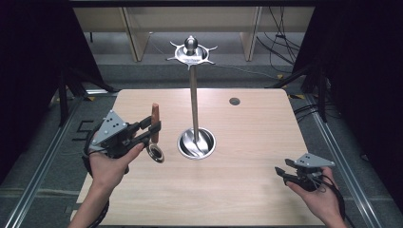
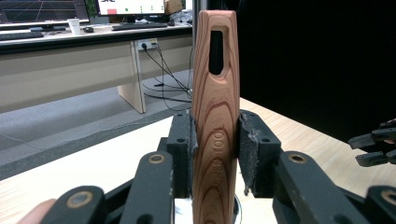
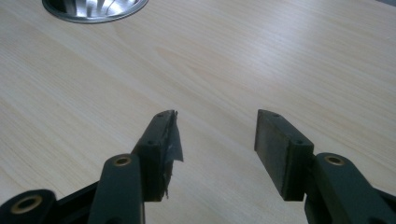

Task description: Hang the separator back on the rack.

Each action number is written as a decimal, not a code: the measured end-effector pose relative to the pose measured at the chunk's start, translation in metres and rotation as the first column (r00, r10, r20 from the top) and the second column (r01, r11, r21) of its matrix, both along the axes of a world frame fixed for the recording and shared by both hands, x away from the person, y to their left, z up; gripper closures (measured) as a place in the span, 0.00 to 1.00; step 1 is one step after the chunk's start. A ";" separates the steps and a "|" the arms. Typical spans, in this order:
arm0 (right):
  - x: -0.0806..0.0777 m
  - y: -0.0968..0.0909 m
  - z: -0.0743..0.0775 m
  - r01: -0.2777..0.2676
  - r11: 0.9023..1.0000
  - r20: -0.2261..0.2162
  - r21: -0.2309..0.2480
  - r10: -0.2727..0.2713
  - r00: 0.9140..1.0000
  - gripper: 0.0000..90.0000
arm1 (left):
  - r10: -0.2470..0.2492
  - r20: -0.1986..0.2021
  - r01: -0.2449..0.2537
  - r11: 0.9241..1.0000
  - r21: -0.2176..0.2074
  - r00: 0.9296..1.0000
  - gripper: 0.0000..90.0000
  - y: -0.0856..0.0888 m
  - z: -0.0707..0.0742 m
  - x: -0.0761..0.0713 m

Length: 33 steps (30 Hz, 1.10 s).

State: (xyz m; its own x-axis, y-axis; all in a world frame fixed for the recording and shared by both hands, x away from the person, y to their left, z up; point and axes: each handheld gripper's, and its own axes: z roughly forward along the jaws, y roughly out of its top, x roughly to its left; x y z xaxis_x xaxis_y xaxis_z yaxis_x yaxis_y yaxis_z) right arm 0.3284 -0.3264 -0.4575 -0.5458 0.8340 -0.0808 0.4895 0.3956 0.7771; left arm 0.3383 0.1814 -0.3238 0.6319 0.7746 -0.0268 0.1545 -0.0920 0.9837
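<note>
Wooden handle [image 2: 215,116] clenched upright in left tool [image 2: 215,156]; high view shows ring end [image 1: 155,152]; right tool [image 3: 217,140] released.

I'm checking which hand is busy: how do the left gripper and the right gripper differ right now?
The left gripper is shut on a wooden-handled utensil, held upright; the right gripper is open with nothing between its fingers. The left is raised beside the metal stand; the right sits low near the table's right edge. Both have black fingers and a grey plate on top.

place: lab/office | evidence: desk [image 2: 70,35] with monitor [image 2: 130,6], keyboard [image 2: 139,25], floor cables [image 1: 280,35], dark curtains [image 1: 28,71]
</note>
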 end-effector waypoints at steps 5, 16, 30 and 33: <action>0.000 0.000 0.000 -0.002 1.000 0.000 0.005 0.002 1.000 0.55 | 0.004 0.000 -0.004 1.000 -0.004 1.000 0.75 0.000 0.005 0.004; -0.001 0.001 0.000 0.004 1.000 0.000 0.010 -0.004 1.000 0.55 | -0.006 0.031 0.006 1.000 0.004 1.000 0.75 0.003 0.013 0.011; -0.002 0.001 0.000 0.009 1.000 -0.003 0.012 -0.009 1.000 0.55 | 0.001 0.036 -0.001 1.000 -0.001 0.999 0.75 0.006 0.020 0.018; 0.000 0.000 0.001 -0.002 1.000 0.008 0.003 0.002 1.000 0.55 | 0.003 0.038 -0.003 1.000 -0.004 0.999 0.75 0.006 0.021 0.019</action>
